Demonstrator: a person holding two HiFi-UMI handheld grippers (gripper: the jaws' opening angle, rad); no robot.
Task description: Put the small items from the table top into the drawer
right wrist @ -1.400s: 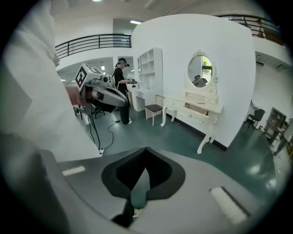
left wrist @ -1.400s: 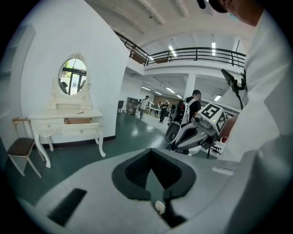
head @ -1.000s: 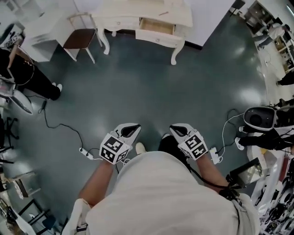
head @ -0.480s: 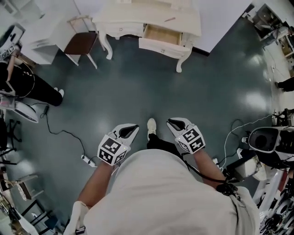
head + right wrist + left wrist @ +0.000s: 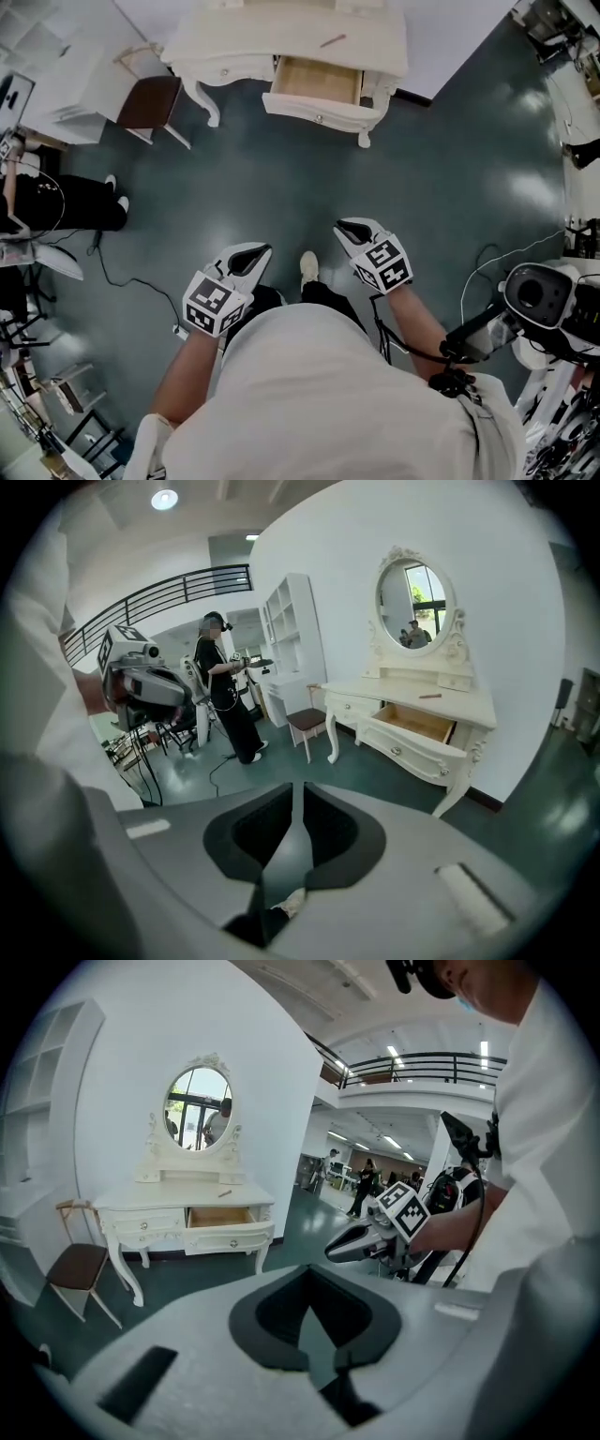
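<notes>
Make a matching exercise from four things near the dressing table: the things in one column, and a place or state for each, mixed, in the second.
Things:
1. drawer
2. chair
3. mirror
4. stick

Place or state:
A. lies on the table
B. pulled open
C. stands up above the table top
D. on the floor beside the table

Pairs: 1-B, 2-D, 3-C, 4-A

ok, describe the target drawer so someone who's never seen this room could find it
Find the white dressing table with the oval mirror on top. On its front, to the right as you face it, sits the drawer. It is the only one pulled out, showing a light wooden inside; the left drawer beside it is shut.
</notes>
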